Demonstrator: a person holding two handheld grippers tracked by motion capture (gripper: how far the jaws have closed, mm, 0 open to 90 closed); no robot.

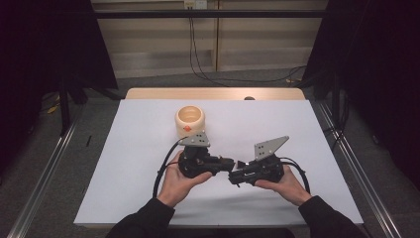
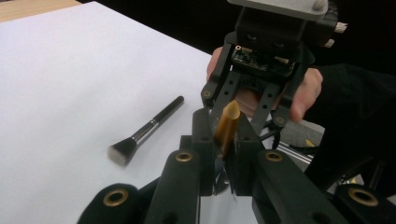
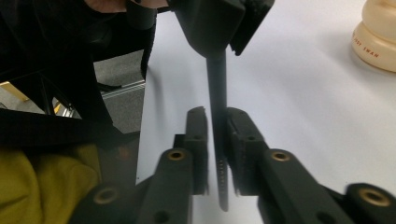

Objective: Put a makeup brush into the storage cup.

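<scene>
1. a cream round ceramic cup (image 1: 190, 120) stands far on the white table sheet (image 1: 124, 163), just beyond the left gripper (image 1: 229, 162).
2. the left gripper, near centre, is clenched on a slim stick with an amber tip (image 2: 227, 122).
3. the right gripper (image 1: 234, 177) faces it, its jaws clamped on the stick's dark end (image 3: 217, 79).
4. a black-handled makeup brush (image 2: 144, 132) lies flat on the sheet.
</scene>
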